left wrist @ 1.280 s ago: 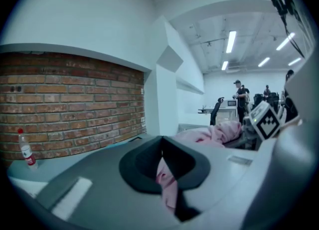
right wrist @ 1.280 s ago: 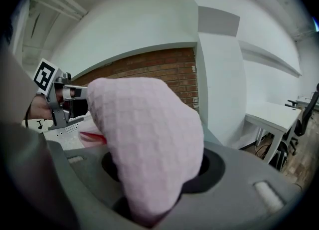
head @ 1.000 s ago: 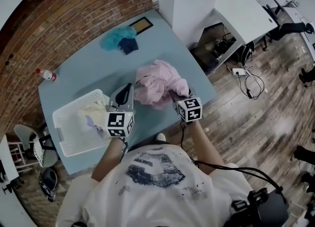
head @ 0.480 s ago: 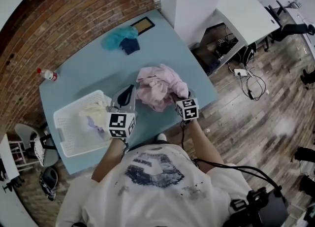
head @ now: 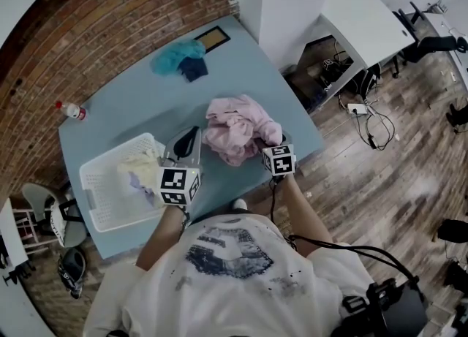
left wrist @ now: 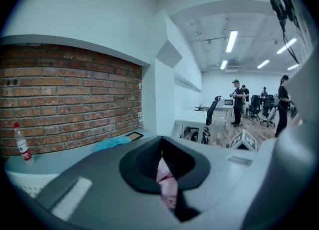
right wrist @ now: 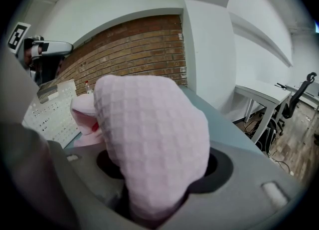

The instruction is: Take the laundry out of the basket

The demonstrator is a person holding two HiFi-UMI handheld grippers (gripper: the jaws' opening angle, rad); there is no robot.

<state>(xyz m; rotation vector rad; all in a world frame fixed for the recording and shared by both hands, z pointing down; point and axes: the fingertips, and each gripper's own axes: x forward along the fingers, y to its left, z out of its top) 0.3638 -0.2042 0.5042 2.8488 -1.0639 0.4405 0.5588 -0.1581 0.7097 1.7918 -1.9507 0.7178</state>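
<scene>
Left gripper [head: 191,134] is pinching the pink garment [head: 235,132]; the right gripper [head: 267,140], jaws just opening around it, is risking dragging cloth off the tabletop's [head: 131,101] near edge

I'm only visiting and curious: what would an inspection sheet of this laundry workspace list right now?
Surface: blue table, no spills seen.
Job's things: white basket at its left, pale laundry inside; pink garment out on the table.
Clutter: teal cloth, dark blue cloth and framed item at the far end; bottle at the left edge.
Grippers: left hand-held gripper shut on the pink garment's edge; right hand-held gripper, jaws have just been opening, garment bulging between them.
Cables: loose cables and power strip on the floor beside the table.
Surroundings: brick wall, white desks, wooden floor.
</scene>
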